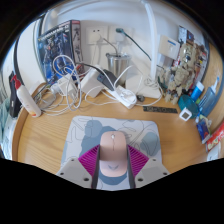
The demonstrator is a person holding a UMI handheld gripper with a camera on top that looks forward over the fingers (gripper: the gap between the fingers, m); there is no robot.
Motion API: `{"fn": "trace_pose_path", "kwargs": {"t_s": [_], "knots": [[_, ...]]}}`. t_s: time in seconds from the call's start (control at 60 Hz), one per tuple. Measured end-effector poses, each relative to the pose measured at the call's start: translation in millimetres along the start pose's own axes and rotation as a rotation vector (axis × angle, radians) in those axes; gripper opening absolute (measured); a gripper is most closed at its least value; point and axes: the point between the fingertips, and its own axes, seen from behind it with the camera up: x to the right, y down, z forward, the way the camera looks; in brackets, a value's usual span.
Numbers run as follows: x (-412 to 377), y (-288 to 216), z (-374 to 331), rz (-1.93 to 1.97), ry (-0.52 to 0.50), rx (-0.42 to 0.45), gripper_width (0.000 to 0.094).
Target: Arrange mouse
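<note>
Gripper view shows the gripper [113, 168] clamped narrow on the mouse [114, 152] over the near mousepad [88, 133], placing unfinished.

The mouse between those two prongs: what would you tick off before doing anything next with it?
1. Mouse sits between the gripper fingers: ok.
2. Both pads pressing on its sides: cannot tell.
3. Mouse is resting on the mouse pad: ok.
4. Mouse is lined up along the fingers, not skewed: ok.
5. Wooden table beside the pad is bare enough to set it down: ok.
6. Power strip and cables lie well beyond the pad, away from the mouse: ok.
</note>
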Motion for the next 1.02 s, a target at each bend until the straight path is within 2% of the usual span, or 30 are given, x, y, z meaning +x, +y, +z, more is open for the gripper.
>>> {"fn": "trace_pose_path", "kwargs": {"t_s": [0.017,0.033,0.05,0.067,0.1,0.2,0.317,0.683,1.017], "knots": [[-0.9,1.3,-1.1,0.008,0.000,-0.009,0.0480],[-1.1,2.0,-2.1,0.015,-0.001,-0.014,0.0567],[-1.0,1.5,-4.0,0.021,0.003,-0.016,0.0584],[-0.2,0.0,-6.4,0.025,0.009,-0.014,0.0658],[0.3,-4.1,-12.3,0.025,0.017,-0.002,0.0694],[-8.9,-19.6,-39.2,0.040,0.002,0.029,0.0712],[-16.8,-41.9,-86.7,0.076,0.006,0.073,0.0863],[-29.4,-89.6,-237.6,0.093,0.023,0.222,0.0864],[-29.6,-98.0,-285.4,0.073,0.022,0.287,0.0847]]}}
